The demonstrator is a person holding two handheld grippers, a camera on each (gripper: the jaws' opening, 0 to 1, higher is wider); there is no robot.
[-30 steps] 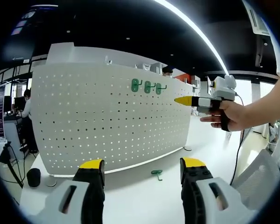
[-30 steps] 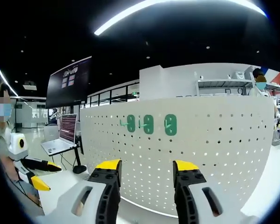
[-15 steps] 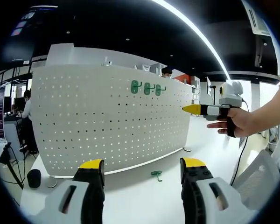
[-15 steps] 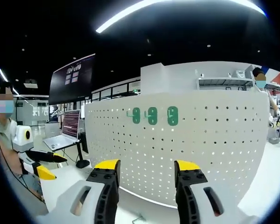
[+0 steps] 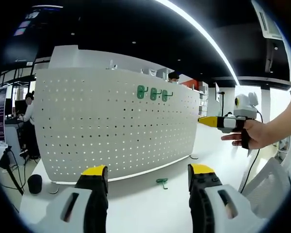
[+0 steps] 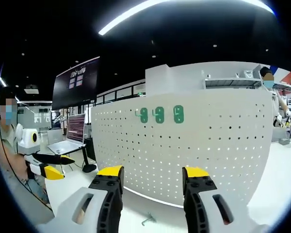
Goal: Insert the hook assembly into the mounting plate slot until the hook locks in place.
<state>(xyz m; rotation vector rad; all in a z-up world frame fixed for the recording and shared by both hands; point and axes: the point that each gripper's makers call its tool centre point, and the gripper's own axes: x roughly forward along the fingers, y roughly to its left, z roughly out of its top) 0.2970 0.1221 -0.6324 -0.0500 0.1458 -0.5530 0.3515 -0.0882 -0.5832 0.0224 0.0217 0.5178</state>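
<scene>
Retreating right tool (image 5: 203, 121) (open) from pegboard (image 5: 116, 126).

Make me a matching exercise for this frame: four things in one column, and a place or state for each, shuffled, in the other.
Things:
1. three green hooks
2. loose green hook
3. left gripper
4. laptop

Places or states:
A. lying on the white table in front of the pegboard
B. open, holding nothing
C. hanging in a row near the top of the white pegboard
D. lid up, off to the side of the pegboard in the right gripper view

Pairs: 1-C, 2-A, 3-B, 4-D
</scene>
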